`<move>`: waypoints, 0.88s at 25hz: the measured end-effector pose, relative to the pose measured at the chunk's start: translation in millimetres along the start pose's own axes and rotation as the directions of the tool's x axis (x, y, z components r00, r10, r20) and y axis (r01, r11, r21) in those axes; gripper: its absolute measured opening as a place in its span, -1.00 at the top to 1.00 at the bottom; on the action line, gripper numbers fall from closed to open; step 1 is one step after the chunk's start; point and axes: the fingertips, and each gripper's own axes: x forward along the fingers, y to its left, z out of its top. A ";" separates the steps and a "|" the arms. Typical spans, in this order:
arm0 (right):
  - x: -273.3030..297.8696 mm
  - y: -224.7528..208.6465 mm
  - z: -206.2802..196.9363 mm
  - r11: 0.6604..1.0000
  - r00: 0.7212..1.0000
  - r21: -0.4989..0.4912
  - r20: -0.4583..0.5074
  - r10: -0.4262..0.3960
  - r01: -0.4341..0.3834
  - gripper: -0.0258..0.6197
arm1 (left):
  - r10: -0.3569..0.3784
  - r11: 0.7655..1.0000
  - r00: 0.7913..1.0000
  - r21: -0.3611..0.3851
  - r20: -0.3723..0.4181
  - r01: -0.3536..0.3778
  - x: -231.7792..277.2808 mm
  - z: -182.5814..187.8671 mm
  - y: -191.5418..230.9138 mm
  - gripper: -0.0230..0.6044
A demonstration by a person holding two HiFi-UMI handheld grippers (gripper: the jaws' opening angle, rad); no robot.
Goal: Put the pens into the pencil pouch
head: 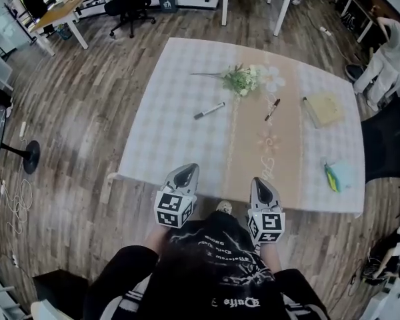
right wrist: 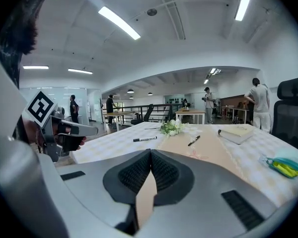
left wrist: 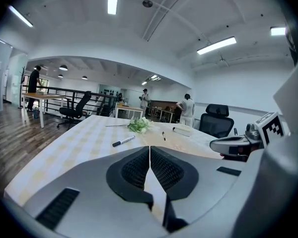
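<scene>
The left gripper (head: 187, 169) & right gripper (head: 260, 181) are both closed tight & empty, so if not opened in time they may just push the far marker (head: 209, 111) or pen (head: 273, 109) away.

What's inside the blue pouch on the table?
Through the light blue pouch you can see something yellow-green, too small to name. Anything else in it is hidden from here.
</scene>
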 end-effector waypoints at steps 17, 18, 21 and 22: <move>53.0 -96.9 6.0 0.996 0.997 0.045 -0.029 0.072 -0.071 0.89 | 0.079 0.995 0.991 0.073 -0.110 -0.071 106.9 33.0 25.1 0.22; 55.0 -98.1 5.9 0.997 0.997 0.050 -0.032 0.067 -0.065 0.89 | 0.068 0.994 0.990 0.096 -0.124 -0.056 114.1 36.3 29.7 0.21; 58.4 -97.7 5.1 0.997 0.998 0.064 -0.046 0.050 -0.047 0.89 | 0.038 0.988 0.983 0.155 -0.179 -0.010 133.1 43.0 46.2 0.21; 58.8 -97.1 5.2 0.997 0.998 0.068 -0.050 0.046 -0.043 0.89 | 0.030 0.985 0.979 0.172 -0.202 0.005 138.7 43.6 51.7 0.21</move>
